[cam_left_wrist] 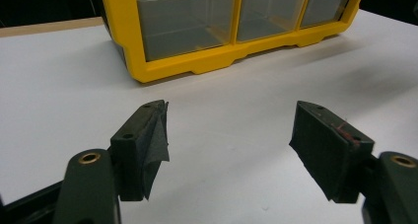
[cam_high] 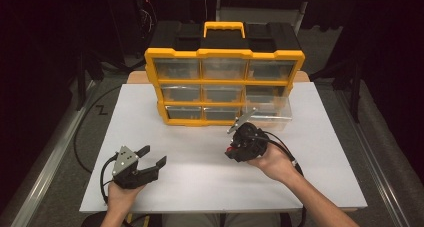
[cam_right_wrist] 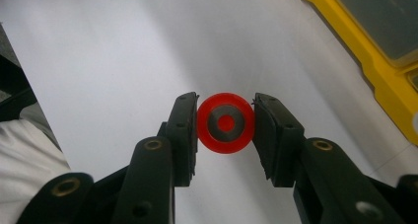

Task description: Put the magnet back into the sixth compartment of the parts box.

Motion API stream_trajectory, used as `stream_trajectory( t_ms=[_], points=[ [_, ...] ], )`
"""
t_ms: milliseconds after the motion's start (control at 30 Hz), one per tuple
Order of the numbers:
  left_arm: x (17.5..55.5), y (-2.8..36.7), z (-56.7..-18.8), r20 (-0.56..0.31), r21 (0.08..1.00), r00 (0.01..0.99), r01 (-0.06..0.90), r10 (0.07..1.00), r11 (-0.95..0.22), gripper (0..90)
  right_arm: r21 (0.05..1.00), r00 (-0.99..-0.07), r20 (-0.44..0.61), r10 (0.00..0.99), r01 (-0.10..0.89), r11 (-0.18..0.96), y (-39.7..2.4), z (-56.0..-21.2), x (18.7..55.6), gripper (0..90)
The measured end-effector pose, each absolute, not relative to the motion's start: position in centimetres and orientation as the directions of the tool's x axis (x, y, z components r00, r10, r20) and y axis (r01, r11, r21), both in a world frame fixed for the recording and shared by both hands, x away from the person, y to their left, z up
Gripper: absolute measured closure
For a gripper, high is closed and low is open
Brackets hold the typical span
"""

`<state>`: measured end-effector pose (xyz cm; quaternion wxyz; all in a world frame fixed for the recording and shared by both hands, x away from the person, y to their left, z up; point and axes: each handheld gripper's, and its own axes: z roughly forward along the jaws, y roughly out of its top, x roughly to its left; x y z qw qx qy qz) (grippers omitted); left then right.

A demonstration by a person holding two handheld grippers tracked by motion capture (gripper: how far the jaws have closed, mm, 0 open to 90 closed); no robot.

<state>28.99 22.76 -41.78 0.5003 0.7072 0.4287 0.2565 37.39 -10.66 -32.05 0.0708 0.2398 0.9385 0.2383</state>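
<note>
Pinching a small red ring [cam_right_wrist: 226, 123] with a grey-and-red centre between its two black jaws, the right gripper [cam_high: 243, 143] hangs over the white counter [cam_high: 200, 172], just in front of a yellow-framed drawer organizer [cam_high: 223, 84]. In the right gripper view the disc-like part sits squarely between the pads, touching both, with the yellow frame [cam_right_wrist: 382, 71] of the organizer running along the upper right corner.

At the near left of the counter, the left gripper [cam_high: 152, 157] rests low in the person's left hand [cam_high: 122, 192], its jaws spread wide with nothing between them. The left gripper view shows both black pads [cam_left_wrist: 153, 140] well apart above bare white surface, the organizer's lower row of clear drawers [cam_left_wrist: 190, 24] straight ahead.

The organizer stands upright at the far middle of the counter, three rows of three transparent drawers under a black top with a yellow carry handle [cam_high: 224, 28]. One clear drawer [cam_high: 267, 112] at the lower right is pulled out toward the right gripper. The person's right hand [cam_high: 272, 162] grips the tool from behind, cable trailing along the forearm.
</note>
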Motion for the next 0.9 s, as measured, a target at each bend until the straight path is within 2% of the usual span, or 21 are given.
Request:
stream_trajectory(
  t_ms=[900],
  points=[
    [29.0,22.7,-41.8,-0.063,0.928,0.502,0.348,0.863,-0.135,30.1,0.529,-0.881,-0.018,0.473,0.393,0.752,-11.3,-28.2,37.2,65.0]
  ],
)
